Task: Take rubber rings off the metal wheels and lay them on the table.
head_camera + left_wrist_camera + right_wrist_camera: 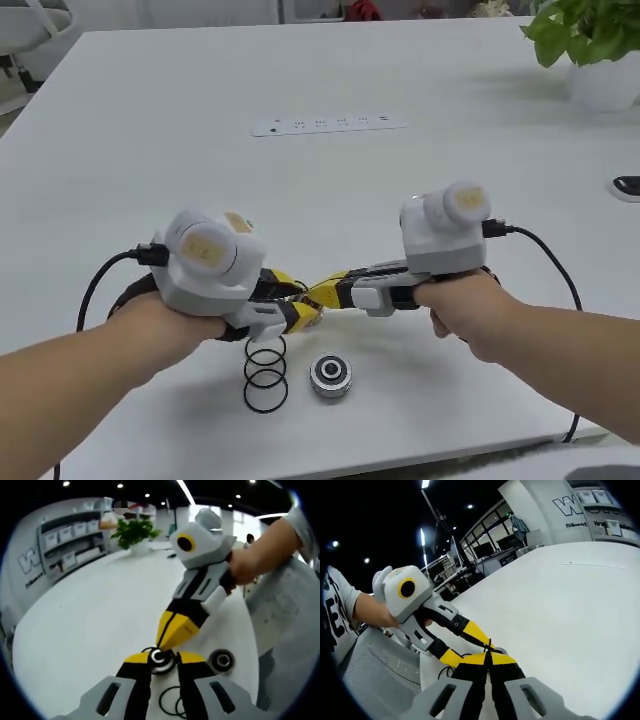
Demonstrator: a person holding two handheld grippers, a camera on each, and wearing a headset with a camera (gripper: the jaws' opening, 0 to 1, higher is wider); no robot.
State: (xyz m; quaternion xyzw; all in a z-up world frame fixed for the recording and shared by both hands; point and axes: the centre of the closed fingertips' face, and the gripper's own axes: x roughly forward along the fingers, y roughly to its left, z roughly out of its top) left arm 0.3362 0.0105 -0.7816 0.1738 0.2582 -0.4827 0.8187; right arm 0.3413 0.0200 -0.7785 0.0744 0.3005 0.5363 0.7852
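My left gripper is shut on a small metal wheel that carries a black rubber ring, held just above the white table. My right gripper meets it from the right; its jaws are pressed together on the thin ring at the wheel's rim. In the left gripper view the right gripper comes down onto the wheel between my own yellow fingers. Three loose rubber rings lie overlapping on the table below. A second metal wheel sits beside them.
A flat white socket strip lies mid-table. A potted plant stands at the far right corner, a black object at the right edge. Cables trail from both grippers. The table's front edge runs close below the rings.
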